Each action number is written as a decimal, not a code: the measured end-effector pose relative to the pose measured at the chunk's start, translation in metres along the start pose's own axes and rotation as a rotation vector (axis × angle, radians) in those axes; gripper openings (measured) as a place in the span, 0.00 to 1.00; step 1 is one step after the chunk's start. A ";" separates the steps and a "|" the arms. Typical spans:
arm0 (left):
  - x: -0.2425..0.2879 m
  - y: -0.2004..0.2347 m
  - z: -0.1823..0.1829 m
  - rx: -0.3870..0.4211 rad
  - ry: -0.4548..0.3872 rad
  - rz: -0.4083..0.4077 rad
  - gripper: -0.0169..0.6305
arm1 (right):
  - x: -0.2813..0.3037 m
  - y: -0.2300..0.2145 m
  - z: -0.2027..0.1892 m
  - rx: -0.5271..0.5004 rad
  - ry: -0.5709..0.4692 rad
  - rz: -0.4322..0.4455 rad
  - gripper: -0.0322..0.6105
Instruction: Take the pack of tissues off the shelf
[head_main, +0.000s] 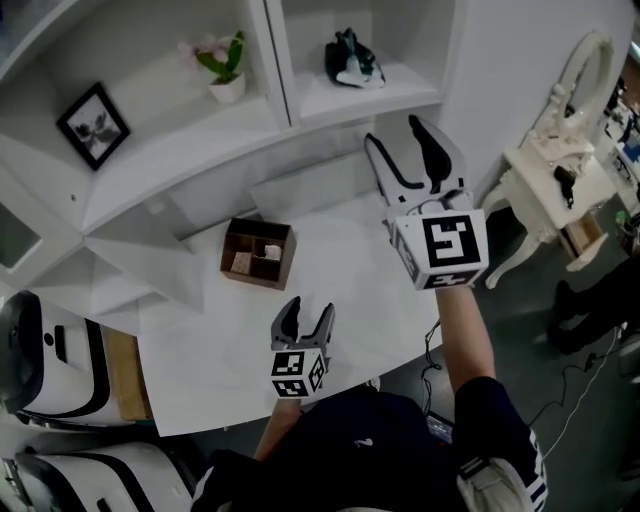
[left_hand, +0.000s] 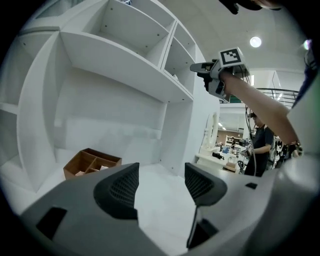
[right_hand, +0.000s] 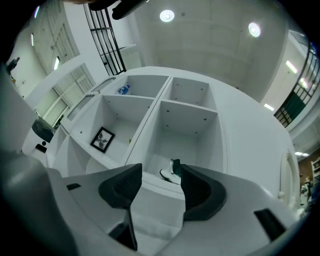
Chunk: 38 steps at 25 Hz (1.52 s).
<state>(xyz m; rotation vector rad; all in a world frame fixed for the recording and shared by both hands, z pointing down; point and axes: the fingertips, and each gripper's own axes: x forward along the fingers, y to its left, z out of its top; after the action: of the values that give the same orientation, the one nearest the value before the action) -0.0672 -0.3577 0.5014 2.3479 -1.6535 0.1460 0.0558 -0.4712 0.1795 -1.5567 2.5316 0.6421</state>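
You're on the reach: your right gripper, jaws apart and empty, faces the pack of tissues in the shelf's right-hand cubby, so push in and clamp it, while your left gripper hangs open and empty.

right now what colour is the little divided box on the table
Brown, like wood; the box shows best in the head view.

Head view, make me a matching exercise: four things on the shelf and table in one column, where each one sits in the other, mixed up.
1 framed picture
2 potted plant
3 pack of tissues
4 wooden box

A on the white table
B alone in the right shelf bay
C left bay, beside the divider
D left bay, far from the divider

Pairs: 1-D, 2-C, 3-B, 4-A
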 end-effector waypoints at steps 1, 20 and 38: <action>-0.001 0.003 0.001 -0.004 -0.004 0.011 0.47 | 0.010 -0.002 0.005 -0.001 -0.006 0.002 0.44; -0.024 0.070 -0.025 -0.110 0.038 0.233 0.45 | 0.151 -0.033 -0.011 -0.054 0.177 -0.021 0.41; -0.022 0.067 -0.033 -0.120 0.045 0.228 0.44 | 0.160 -0.049 -0.023 -0.156 0.264 -0.085 0.08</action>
<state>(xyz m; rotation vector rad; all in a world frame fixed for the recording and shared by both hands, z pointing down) -0.1353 -0.3501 0.5386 2.0507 -1.8498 0.1376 0.0262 -0.6315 0.1375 -1.9074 2.6341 0.6786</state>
